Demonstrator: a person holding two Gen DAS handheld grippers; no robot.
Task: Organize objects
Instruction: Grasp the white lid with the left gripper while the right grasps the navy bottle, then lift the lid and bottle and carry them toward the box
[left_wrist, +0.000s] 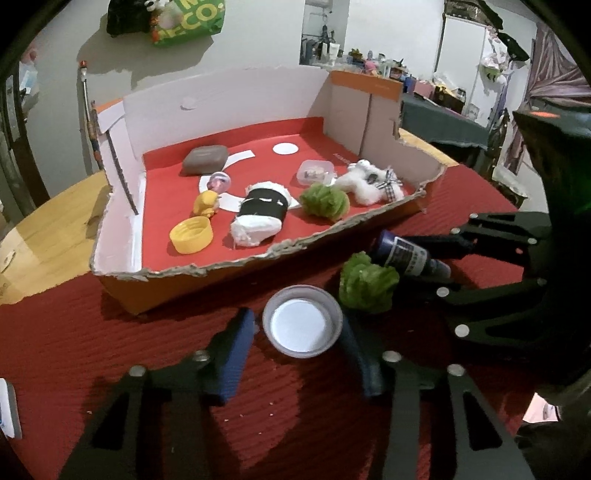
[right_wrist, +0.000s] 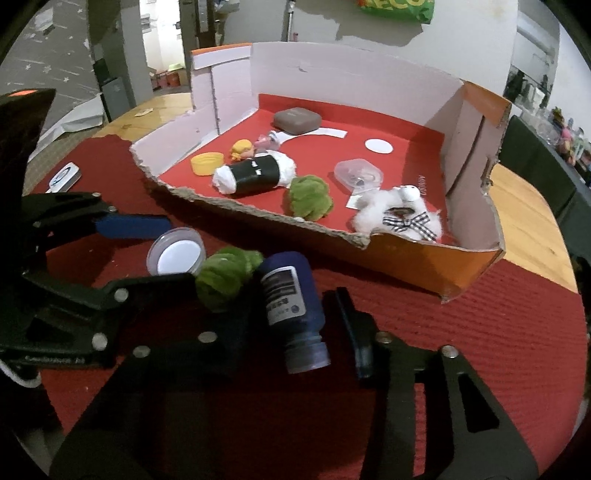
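A torn cardboard box (left_wrist: 236, 264) (right_wrist: 406, 254) with a red floor holds several items. On the red mat in front lie a grey lid (left_wrist: 302, 322) (right_wrist: 176, 256), a green pompom (left_wrist: 367, 282) (right_wrist: 225, 277) and a dark blue bottle (left_wrist: 410, 255) (right_wrist: 291, 306). My left gripper (left_wrist: 301, 332) (right_wrist: 147, 251) is open, its blue pads on either side of the lid. My right gripper (right_wrist: 295, 325) (left_wrist: 452, 258) is open around the bottle.
In the box: yellow cap (left_wrist: 191, 235), yellow toy (left_wrist: 206, 203), black-and-white roll (left_wrist: 260, 218), second green pompom (left_wrist: 324, 201), white plush (left_wrist: 373, 181), clear container (left_wrist: 316, 171), grey case (left_wrist: 205, 158). Wooden table (left_wrist: 48, 221) lies beyond the mat. A white device (right_wrist: 64, 177) lies left.
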